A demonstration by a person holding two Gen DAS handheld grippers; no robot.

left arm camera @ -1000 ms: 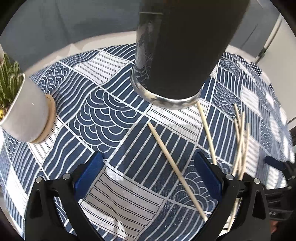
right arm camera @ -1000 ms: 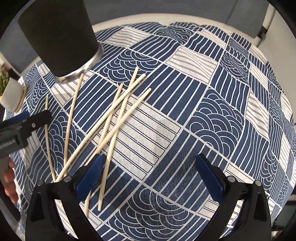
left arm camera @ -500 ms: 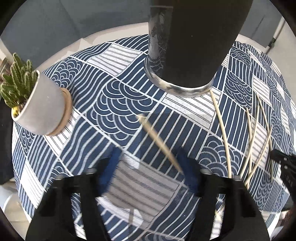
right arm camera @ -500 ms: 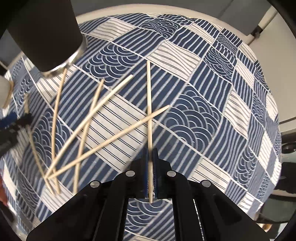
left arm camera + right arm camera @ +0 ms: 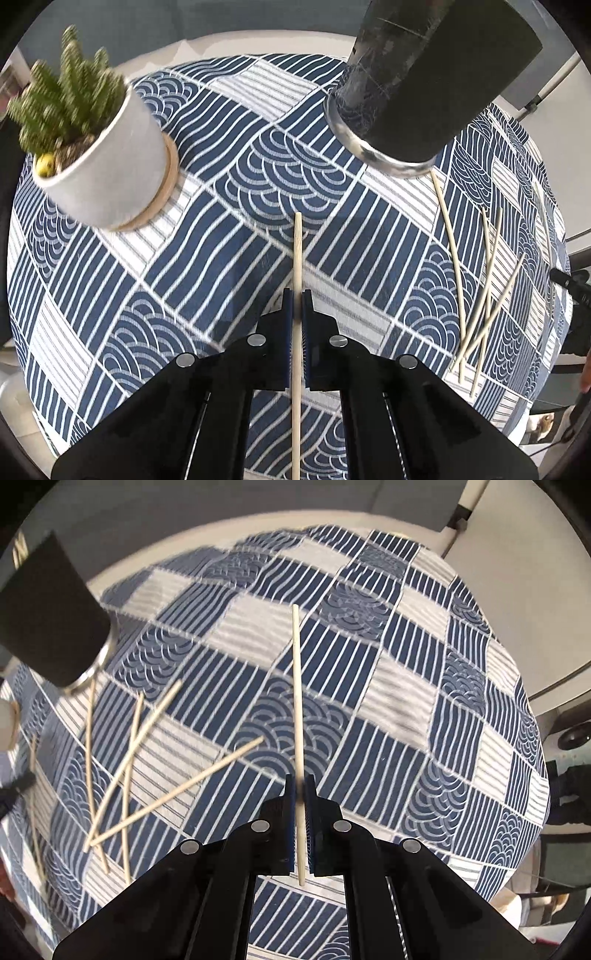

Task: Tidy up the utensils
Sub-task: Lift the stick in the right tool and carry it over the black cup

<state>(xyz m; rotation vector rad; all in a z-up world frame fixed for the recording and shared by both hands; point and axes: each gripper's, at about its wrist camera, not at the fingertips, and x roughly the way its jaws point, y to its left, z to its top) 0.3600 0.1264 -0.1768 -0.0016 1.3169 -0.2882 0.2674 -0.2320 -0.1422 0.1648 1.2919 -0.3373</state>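
My left gripper [image 5: 297,295] is shut on a pale wooden chopstick [image 5: 297,254] that sticks out ahead of the fingers, above the cloth. My right gripper [image 5: 301,781] is shut on another chopstick [image 5: 297,686], held the same way and lifted off the table. Several loose chopsticks [image 5: 125,768] lie crossed on the blue patterned tablecloth [image 5: 388,701], to the left in the right wrist view. They show as the chopstick pile [image 5: 480,280] on the right of the left wrist view. A tall black holder cup [image 5: 417,85] with a silver base stands at the back; the same cup [image 5: 48,609] shows far left.
A white pot with a green cactus [image 5: 99,147] stands on a wooden coaster at the left back of the table. The round table's edge [image 5: 517,650] curves close on the right, with floor and dark objects beyond it.
Both grippers went from wide open to shut, each taking one chopstick from the cloth and lifting it. Both views shifted sideways; the cactus pot came further into the left view.
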